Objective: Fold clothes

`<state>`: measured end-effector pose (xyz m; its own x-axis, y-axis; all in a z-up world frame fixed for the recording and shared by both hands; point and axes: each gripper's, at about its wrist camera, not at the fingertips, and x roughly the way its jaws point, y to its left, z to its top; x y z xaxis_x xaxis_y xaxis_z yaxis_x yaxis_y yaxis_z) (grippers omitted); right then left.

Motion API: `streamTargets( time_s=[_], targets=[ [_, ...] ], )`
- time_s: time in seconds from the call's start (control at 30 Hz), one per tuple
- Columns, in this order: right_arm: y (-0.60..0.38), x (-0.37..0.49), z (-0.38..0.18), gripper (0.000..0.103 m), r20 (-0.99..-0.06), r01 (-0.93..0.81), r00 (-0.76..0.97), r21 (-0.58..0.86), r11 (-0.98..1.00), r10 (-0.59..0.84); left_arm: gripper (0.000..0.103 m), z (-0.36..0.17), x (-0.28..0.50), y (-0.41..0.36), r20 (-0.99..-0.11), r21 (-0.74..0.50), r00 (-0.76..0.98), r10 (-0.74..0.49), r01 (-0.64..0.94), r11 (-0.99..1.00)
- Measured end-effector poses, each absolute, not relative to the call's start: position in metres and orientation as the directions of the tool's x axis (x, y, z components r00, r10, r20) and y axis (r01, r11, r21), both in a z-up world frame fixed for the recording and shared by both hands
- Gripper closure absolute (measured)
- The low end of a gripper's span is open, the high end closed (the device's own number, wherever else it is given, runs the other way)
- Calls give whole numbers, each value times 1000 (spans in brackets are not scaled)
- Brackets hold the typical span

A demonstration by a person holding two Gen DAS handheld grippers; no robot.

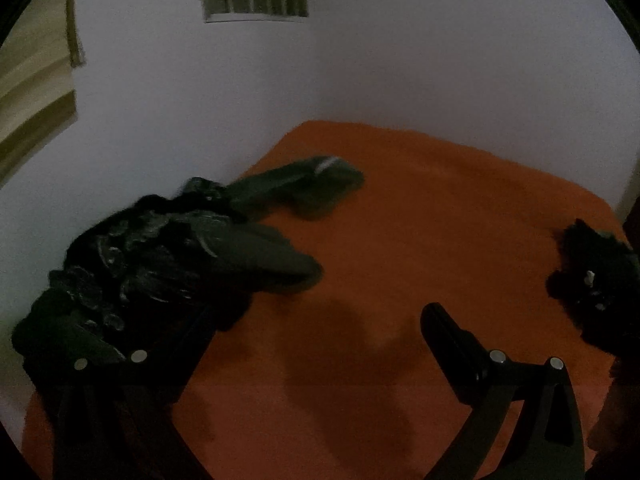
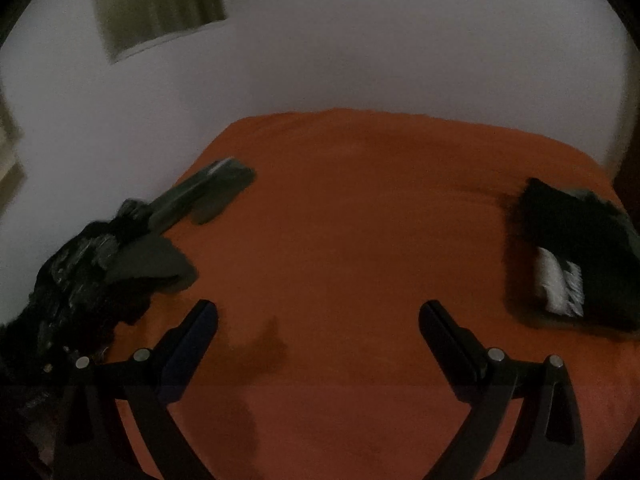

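We're seeing both tools hovering over the bed (image 2: 340, 220), orange cover. Right tool (image 2: 318, 316): jaws spread wide, nothing between them, bare cover underneath. Left tool (image 1: 316, 320): jaws also spread; its left finger is lying partly hidden under the unfolded dark clothes pile (image 1: 132, 264), w/ grey sleeves trailing toward the bed centre. We're noting a folded dark stack (image 2: 576, 256) w/ a white print, sitting at the bed's right edge, well apart from the pile. Frames dim and blurry.
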<state>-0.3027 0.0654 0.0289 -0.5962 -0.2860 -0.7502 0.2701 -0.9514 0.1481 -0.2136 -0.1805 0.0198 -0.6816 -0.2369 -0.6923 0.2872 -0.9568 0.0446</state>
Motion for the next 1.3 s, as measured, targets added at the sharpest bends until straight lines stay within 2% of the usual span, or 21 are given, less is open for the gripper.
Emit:
streamTargets(
  time_s=[0.2,0.6,1.0,1.1,1.17,1.3],
  targets=[
    [14,-320,13,2,-750,376,-541,189,-907,-381,1,17,-209,-239,-697,43,-645,-311,396,-917],
    [-89,-327,-30,2,-718,486,-395,367,-793,-574,1,-5,-176,-366,-762,41,-497,-416,603,-796],
    [-179,-322,-53,2,-665,522,-282,499,-692,-692,1,-11,-158,-429,-783,81,-433,-446,640,-764],
    [-207,-318,-58,16,-626,542,-228,554,-631,-746,1,-10,-154,-444,-782,78,-442,-440,630,-773],
    [-225,-314,-67,31,-624,546,-187,576,-608,-758,1,-9,-152,-454,-774,86,-446,-450,630,-772],
    [-252,-315,-84,36,-623,538,-167,592,-600,-765,1,-12,-149,-464,-785,50,-459,-417,623,-780]
  ],
)
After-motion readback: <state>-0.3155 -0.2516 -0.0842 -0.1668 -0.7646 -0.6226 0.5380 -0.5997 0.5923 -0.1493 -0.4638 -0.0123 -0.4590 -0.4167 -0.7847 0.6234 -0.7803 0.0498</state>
